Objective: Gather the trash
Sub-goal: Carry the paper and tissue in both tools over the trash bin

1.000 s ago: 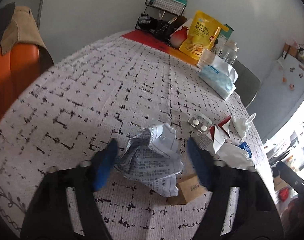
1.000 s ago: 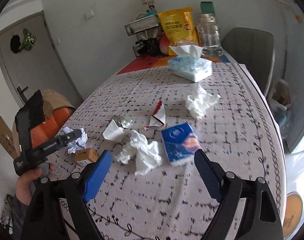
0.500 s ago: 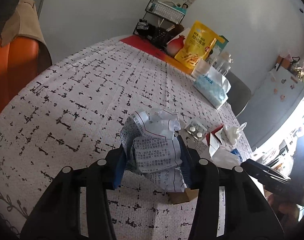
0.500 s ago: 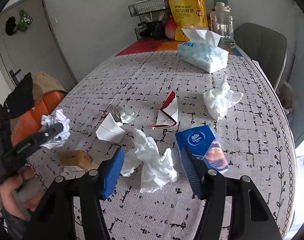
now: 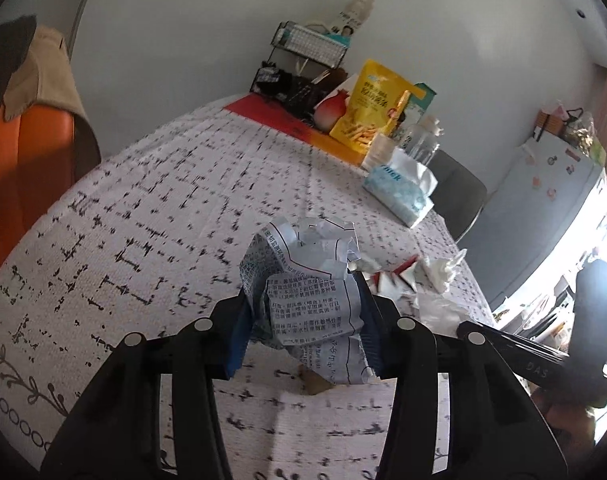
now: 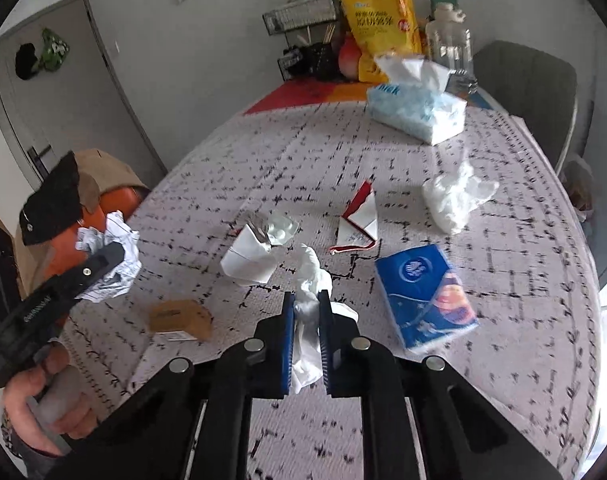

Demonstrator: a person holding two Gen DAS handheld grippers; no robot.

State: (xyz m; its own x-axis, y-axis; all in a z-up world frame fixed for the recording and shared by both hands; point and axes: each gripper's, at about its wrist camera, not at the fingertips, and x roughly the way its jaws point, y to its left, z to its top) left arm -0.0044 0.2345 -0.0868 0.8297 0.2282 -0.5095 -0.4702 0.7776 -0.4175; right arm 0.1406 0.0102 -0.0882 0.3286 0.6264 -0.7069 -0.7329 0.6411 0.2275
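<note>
Two close wrist views, shared table (image 5: 151, 216)

Home dining room, indicated by cloth-covered surface (image 6: 383, 152), snack bag (image 6: 377, 20), tissue box (image 6: 417, 110), upholstered chair (image 6: 531, 92) and magnet-dotted fridge (image 5: 543, 184).

A tissue box (image 6: 417, 110) with a sheet sticking up stands at the far side of the counter (image 6: 523, 264). Just behind it are a clear plastic bottle (image 6: 449, 50) and a yellow snack bag (image 6: 379, 24). Left of the bag stands a black wire rack (image 6: 303, 36). A grey chair (image 6: 531, 92) stands right of the box, off the counter's edge.
</note>
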